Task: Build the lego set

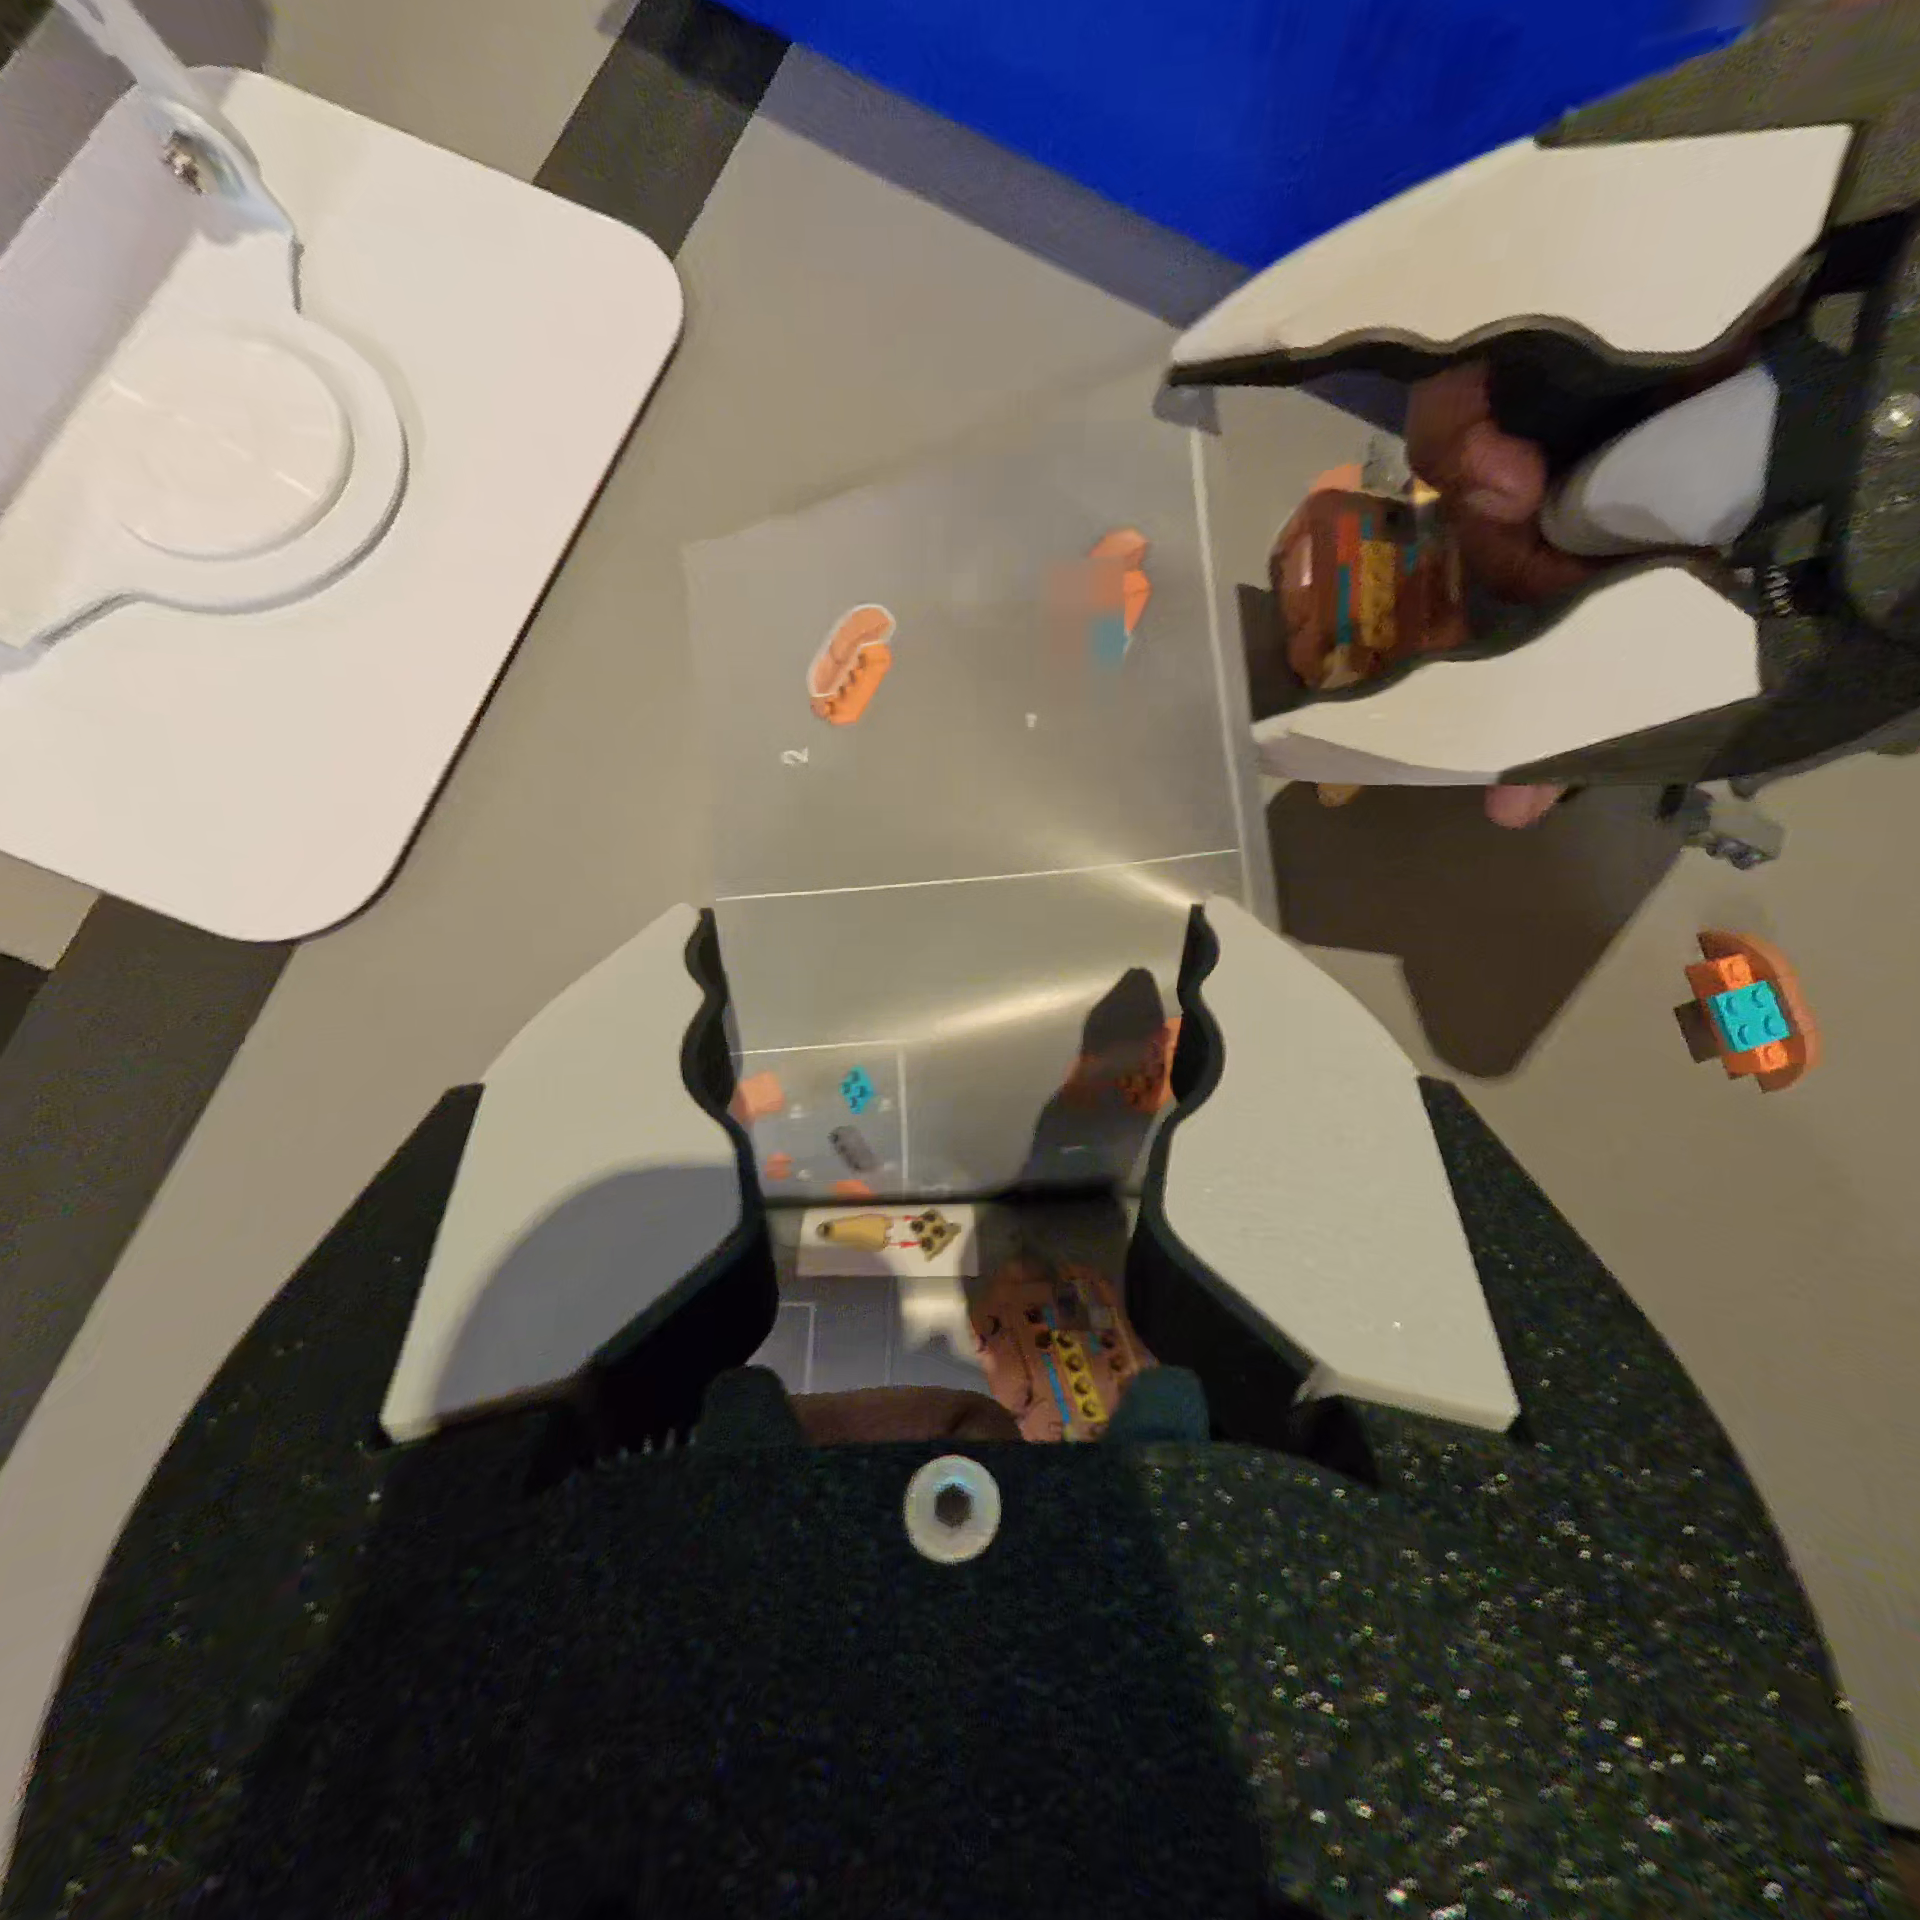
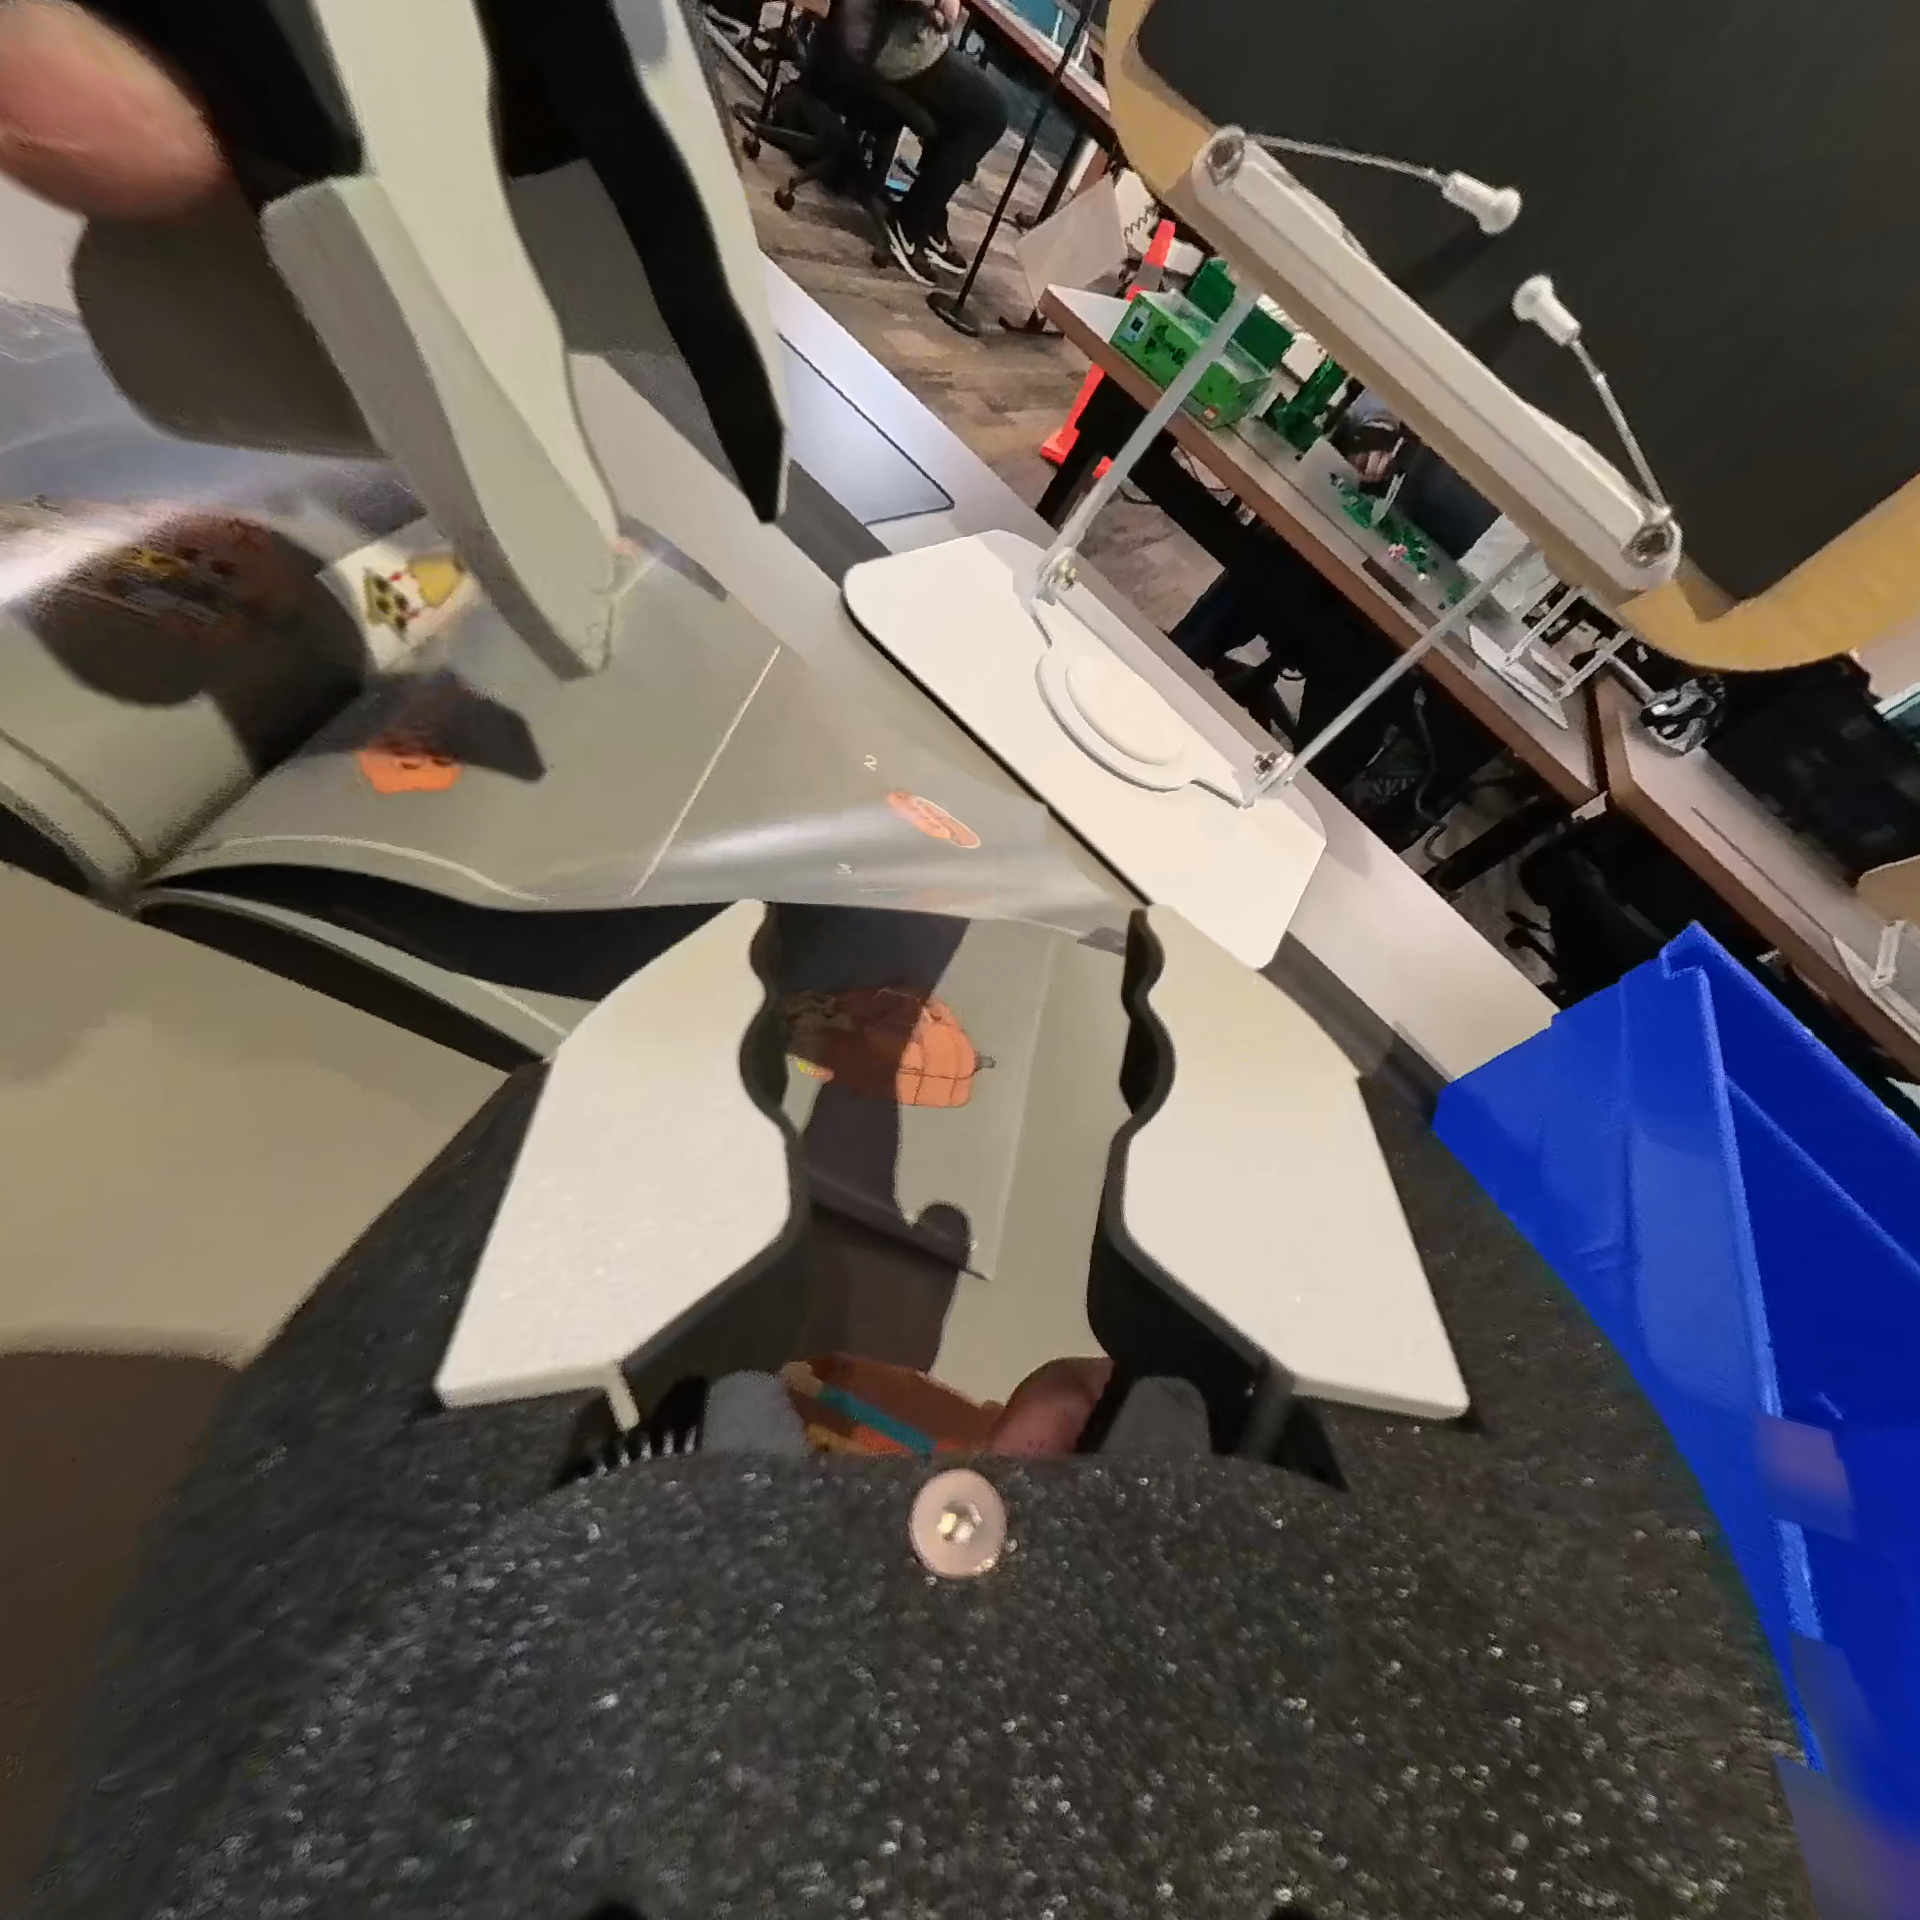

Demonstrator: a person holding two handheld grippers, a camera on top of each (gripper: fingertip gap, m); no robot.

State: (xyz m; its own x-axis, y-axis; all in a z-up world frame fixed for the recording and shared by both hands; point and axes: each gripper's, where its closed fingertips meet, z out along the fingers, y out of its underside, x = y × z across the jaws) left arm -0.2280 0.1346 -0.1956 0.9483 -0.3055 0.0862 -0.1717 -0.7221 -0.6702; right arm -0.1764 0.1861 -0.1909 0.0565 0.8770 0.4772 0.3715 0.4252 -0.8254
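Observation:
An open instruction booklet (image 1: 966, 748) lies on the grey table and also shows in the right wrist view (image 2: 727, 790). My left gripper (image 1: 951, 935) is open and empty just above its pages. My right gripper (image 2: 954, 920) has its jaws apart. A brown build with yellow and teal bricks (image 1: 1361, 592) sits deep between its fingers with a hand's fingers on it, and it shows at the jaw base (image 2: 883, 1397). A small orange and teal piece (image 1: 1745, 1013) lies on the table to the right. A brown shape (image 1: 1060, 1351) on the page is blurred.
A white stand plate (image 1: 312, 520) sits at the left of the table and shows in the right wrist view (image 2: 1091, 707). A blue bin (image 1: 1247, 104) stands behind the booklet, and is at the right (image 2: 1662, 1247). Other desks and a seated person are beyond. The brown shape (image 1: 1060, 1351) sits 9 cm or so from the ends of my left fingers. It turns up in the right wrist view (image 2: 151, 551) as well.

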